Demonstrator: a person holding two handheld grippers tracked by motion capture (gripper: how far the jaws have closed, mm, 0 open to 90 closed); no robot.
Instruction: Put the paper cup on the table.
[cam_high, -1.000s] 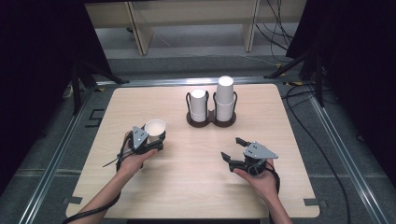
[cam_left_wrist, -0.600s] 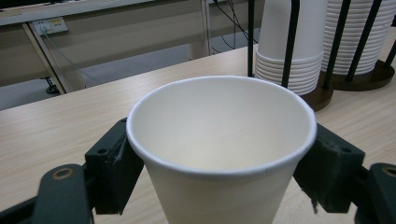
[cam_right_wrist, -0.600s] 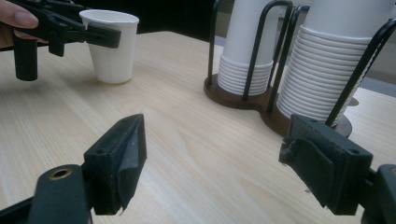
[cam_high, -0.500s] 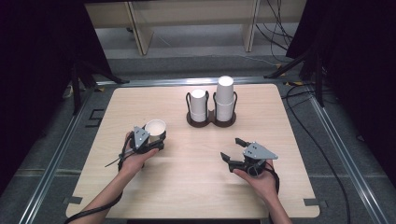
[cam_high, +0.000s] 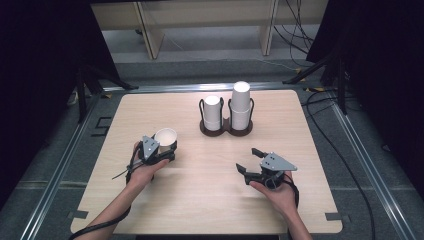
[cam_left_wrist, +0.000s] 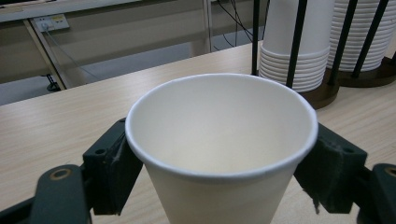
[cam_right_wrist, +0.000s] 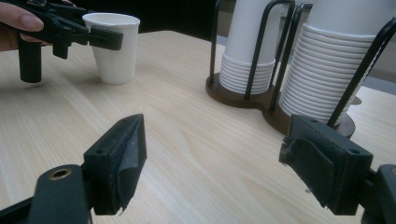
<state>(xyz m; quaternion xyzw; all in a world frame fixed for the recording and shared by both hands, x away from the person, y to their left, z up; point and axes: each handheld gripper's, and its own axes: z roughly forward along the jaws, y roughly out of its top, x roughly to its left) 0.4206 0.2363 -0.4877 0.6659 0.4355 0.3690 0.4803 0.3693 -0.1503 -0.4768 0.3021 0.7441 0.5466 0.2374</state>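
A white paper cup (cam_high: 165, 136) stands upright on the wooden table (cam_high: 200, 200) at the left. My left gripper (cam_high: 166, 149) is shut on the cup, one black pad pressed to each side of it (cam_left_wrist: 219, 140). In the right gripper view the cup (cam_right_wrist: 114, 46) rests on the tabletop with the left gripper's jaw along its side. My right gripper (cam_high: 247, 160) hovers low at the right front, open, with nothing between its fingers (cam_right_wrist: 121, 158).
A dark brown cup holder (cam_high: 226, 130) with black wire posts stands at the back middle. It carries two stacks of upside-down white cups, a shorter one (cam_high: 212, 111) and a taller one (cam_high: 240, 102). Bare wood lies between the grippers.
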